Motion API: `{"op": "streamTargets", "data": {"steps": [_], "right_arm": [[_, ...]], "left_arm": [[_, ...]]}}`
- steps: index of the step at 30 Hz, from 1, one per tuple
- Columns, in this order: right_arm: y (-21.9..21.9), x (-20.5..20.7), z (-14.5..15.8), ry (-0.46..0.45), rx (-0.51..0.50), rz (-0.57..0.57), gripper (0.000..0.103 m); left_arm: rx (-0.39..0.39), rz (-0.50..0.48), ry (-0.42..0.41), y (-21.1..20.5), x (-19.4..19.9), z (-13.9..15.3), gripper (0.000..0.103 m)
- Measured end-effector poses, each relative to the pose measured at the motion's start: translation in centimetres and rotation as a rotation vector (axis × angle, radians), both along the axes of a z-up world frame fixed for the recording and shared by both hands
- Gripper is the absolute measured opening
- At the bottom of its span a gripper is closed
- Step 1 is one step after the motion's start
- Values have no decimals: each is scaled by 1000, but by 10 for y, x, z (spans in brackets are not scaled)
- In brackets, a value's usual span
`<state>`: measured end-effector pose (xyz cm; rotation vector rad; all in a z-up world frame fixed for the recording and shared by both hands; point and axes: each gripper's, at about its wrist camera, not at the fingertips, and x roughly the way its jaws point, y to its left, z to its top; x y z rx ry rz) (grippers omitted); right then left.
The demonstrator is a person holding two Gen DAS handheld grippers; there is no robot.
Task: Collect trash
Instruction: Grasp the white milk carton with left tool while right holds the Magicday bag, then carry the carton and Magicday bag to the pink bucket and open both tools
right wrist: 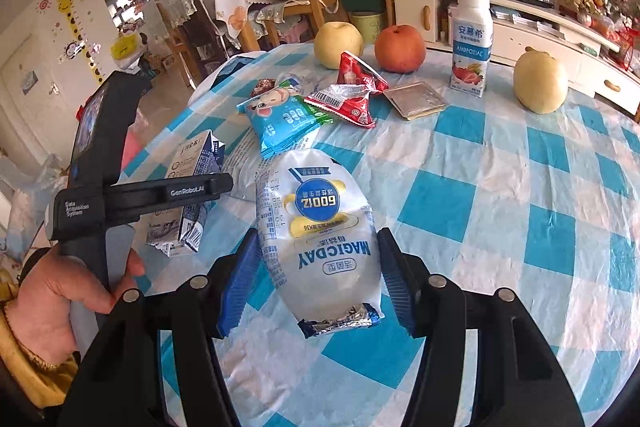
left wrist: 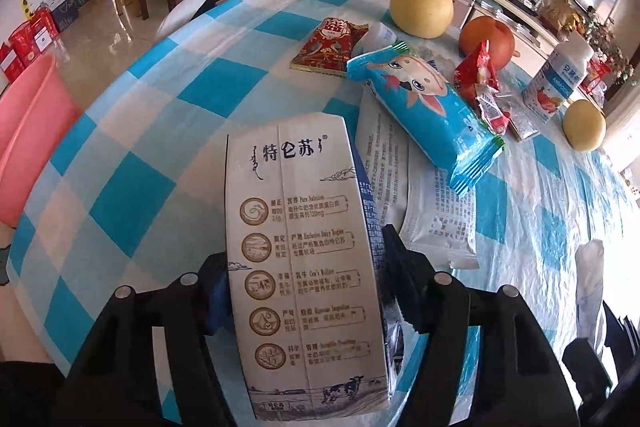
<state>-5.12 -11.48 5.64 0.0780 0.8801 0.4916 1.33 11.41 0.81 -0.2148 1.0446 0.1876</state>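
Milk carton [left wrist: 308, 267] sits between the pads of the left hand-held gripper [left wrist: 304, 291], clamped on its sides, long axis pointing ahead of the fingers. Right hand-held gripper [right wrist: 320, 275] is clamped on a white MAGICDAY pouch [right wrist: 316, 235], which looks lifted off the checked surface [right wrist: 500, 187].

More trash lies ahead of both: blue snack wrapper [left wrist: 432, 111], red torn wrapper [left wrist: 480, 83], red packet [left wrist: 332, 47], flat printed bag [left wrist: 412, 187] just right of the carton. Pears [left wrist: 422, 7], orange fruit [left wrist: 486, 39] and the yogurt bottle [right wrist: 472, 43] aren't trash.

Pink bin [left wrist: 28, 131] is off the surface edge, far left of the left gripper.

Risks:
- carton is thin-walled and already crushed at one end, so it may buckle and slip out
- pouch is slick and rounded, held near its tail; a tilt could let it slide out forward
- both hands loaded and close; crossing toward the bin could knock them together
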Motion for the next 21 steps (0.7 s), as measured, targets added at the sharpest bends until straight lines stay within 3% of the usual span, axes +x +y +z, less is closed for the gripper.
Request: {"op": "streamTargets", "data": {"steps": [6, 11, 21], "right_arm": [[9, 4, -7, 22, 19, 7, 60], [24, 5, -13, 23, 19, 25, 60], [41, 1, -7, -15, 55, -20, 60]], "left_arm": [[49, -102, -73, 7, -7, 19, 64], [39, -168, -149, 20, -16, 38, 64], [-35, -130, -245, 70, -24, 45, 64]]}}
